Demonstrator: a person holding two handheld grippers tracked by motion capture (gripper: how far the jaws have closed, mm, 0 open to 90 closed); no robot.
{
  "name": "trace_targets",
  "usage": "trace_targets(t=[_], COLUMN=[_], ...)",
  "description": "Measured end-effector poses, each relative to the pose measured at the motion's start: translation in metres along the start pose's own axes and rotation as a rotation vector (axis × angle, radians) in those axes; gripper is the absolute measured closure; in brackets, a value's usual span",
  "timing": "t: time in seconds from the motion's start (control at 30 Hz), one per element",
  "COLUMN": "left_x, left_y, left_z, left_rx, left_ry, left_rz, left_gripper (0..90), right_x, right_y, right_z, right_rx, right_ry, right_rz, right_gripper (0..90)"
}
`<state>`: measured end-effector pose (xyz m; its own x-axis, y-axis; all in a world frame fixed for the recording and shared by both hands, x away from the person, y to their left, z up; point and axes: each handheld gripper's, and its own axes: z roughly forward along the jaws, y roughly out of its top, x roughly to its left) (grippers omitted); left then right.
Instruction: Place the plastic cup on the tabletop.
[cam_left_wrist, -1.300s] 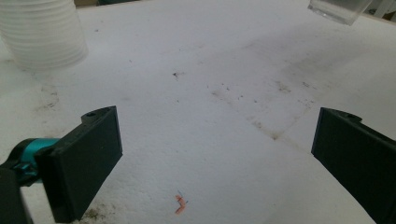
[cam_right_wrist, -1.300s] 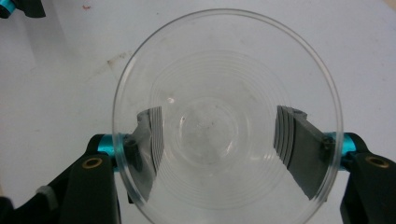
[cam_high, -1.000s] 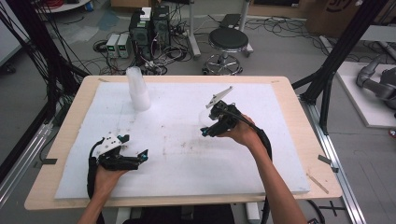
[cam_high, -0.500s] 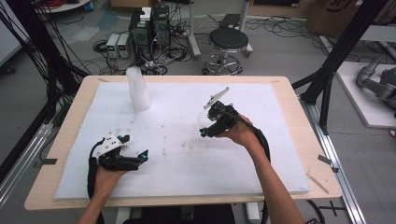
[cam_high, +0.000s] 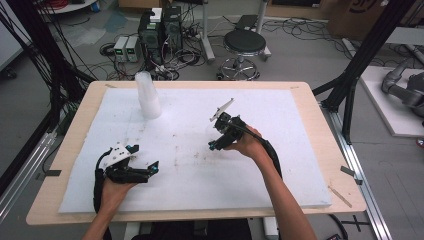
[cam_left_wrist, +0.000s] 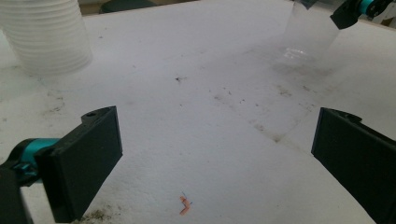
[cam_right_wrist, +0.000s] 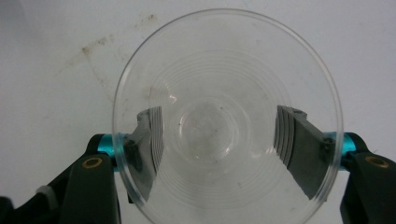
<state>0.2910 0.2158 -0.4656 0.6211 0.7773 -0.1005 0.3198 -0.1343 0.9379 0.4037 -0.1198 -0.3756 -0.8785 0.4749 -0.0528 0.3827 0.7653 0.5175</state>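
The right gripper (cam_high: 216, 142) is clamped on a clear plastic cup (cam_right_wrist: 228, 116). In the right gripper view the cup's round mouth faces the camera, and the 2 black jaws stand one on each side of its wall, below the rim, pressing on it from outside; seen through the clear plastic, the pads look grey and stepped. The cup's ribbed base lies in the middle of that view, with the white foam sheet (cam_high: 280, 150) behind it.

In the left gripper view the same cup (cam_left_wrist: 308, 39) appears at the upper right, upright, with its bottom down at the sheet; whether it touches cannot be told. The right gripper's teal-tipped jaw grips it near the top. In the high view the cup is too faint to make out beside the right hand (cam_high: 245, 145), which sits a little right of the sheet's centre.

The left gripper (cam_high: 145, 170) rests low over the near-left part of the sheet, held by the left hand (cam_high: 117, 187). Its 2 jaws stand wide apart with nothing between them, only bare, speckled foam and a small orange scrap (cam_left_wrist: 185, 205).

A stack of clear cups (cam_high: 147, 95) stands upright near the sheet's far-left corner, well apart from both grippers. The sheet lies on a wooden table (cam_high: 320, 125).
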Motion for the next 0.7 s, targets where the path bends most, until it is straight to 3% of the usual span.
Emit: trace_targets(t=[0.3, 0.6, 0.7], left_x=[0.001, 0.000, 0.001], left_y=[0.000, 0.000, 0.000], left_z=[0.001, 0.000, 0.000], left_rx=[0.004, 0.004, 0.002], left_ry=[0.001, 0.000, 0.000], left_rz=[-0.003, 0.002, -0.003], left_gripper=[1.7, 1.8, 1.8], right_x=[0.004, 0.006, 0.005], right_y=[0.002, 0.003, 0.003], right_z=[0.017, 0.020, 0.021], right_rx=[0.052, 0.052, 0.053], right_ry=[-0.014, -0.036, -0.037], right_rz=[-0.026, -0.034, -0.029], right_gripper=[33.3, 33.5, 28.0])
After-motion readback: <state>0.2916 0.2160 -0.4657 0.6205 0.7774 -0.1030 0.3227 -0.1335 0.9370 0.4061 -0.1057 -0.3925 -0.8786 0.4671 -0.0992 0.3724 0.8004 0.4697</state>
